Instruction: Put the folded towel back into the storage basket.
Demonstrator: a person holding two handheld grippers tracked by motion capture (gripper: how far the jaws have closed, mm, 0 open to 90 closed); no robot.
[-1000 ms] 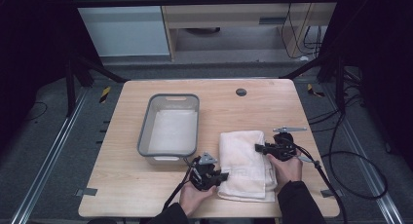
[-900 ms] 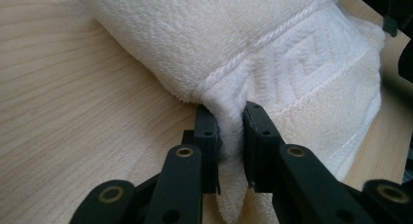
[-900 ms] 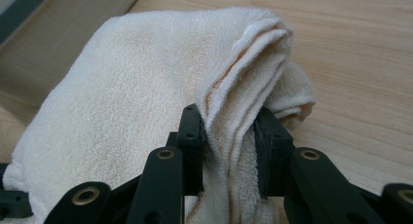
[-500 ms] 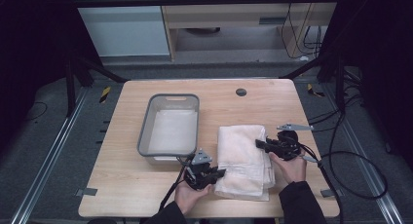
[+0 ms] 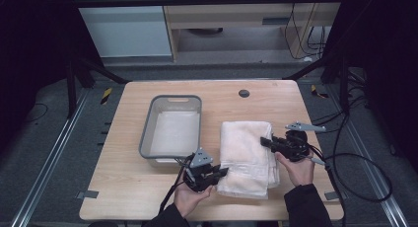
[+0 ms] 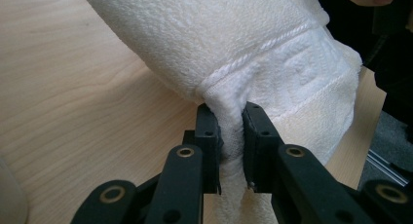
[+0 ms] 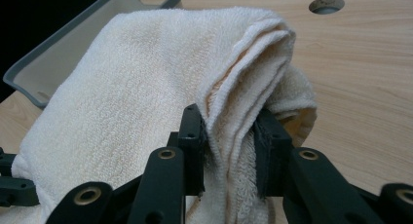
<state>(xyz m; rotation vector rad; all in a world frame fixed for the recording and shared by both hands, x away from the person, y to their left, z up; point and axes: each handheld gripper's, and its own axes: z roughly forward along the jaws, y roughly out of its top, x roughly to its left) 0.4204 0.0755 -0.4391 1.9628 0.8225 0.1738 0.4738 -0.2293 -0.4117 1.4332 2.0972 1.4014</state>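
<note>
We have a folded white towel [image 5: 247, 155] on the table [image 5: 128, 197], just beside the grey tub [image 5: 170, 129], on the tub's right. We use the tub as our marker for every place here.

Our left hand-held gripper [image 5: 221, 172] is near the tub's front corner. In the left gripper view its two black jaws are pinching the towel's [image 6: 253, 48] thick edge tight, and the cloth bunches up between them. Our right hand-held gripper [image 5: 265, 141] is on the far side of the towel from the tub. In the right gripper view its jaws are pinching a stack of folded layers of the towel [image 7: 146, 83], with the tub [image 7: 87, 34] behind it.

We think the step in hand is lifting. Both sides are gripped, and the towel rises like a little hill off the wood.

Next we think the towel goes over to the tub, which has something pale lying flat inside. For that we must keep both pinches tight, lift high enough to clear the tub's rim, and move both hands together toward the tub so the folds do not fall open. Then we lower it inside and let go.
</note>
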